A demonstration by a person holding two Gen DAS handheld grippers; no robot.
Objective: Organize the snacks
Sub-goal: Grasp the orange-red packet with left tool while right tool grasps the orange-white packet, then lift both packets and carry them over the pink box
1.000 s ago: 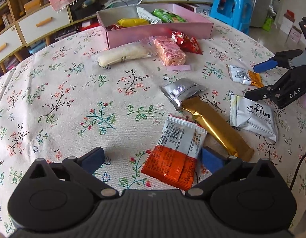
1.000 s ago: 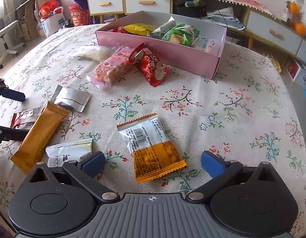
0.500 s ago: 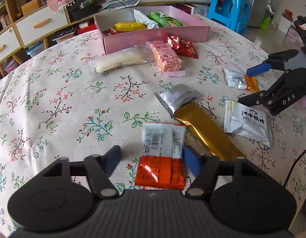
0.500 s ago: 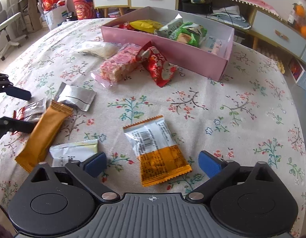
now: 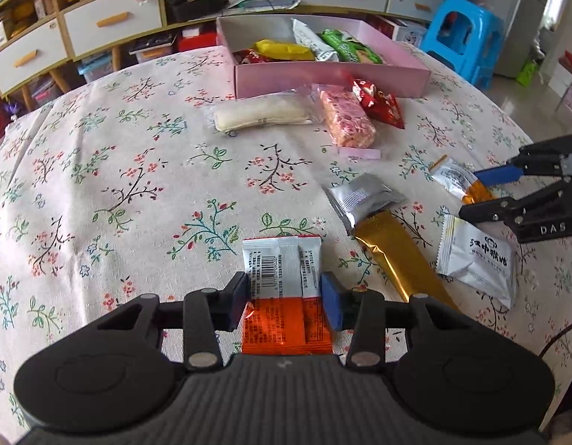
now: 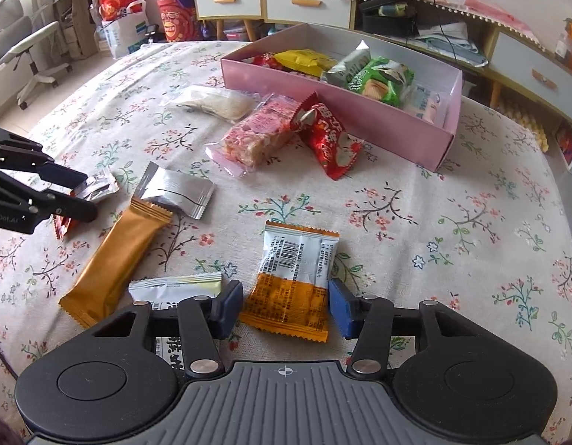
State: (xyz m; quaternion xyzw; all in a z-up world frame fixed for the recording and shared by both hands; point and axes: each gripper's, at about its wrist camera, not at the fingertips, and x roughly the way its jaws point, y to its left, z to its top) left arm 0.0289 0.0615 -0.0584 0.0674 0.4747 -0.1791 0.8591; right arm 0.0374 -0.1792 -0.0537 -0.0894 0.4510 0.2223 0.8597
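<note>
Your left gripper (image 5: 284,296) is closing with both pads against the sides of the red-and-white packet (image 5: 284,296) on the flowered tablecloth (image 5: 100,185). Your right gripper (image 6: 284,306) is closing around the orange-and-white packet (image 6: 295,282), a gap showing at the left pad. The pink box (image 6: 341,111) sits at the table's far side, several snacks inside.

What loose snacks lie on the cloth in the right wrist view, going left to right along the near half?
Gold bar → silver packet → orange-and-white packet, which sits between the closing right claw pads.
</note>
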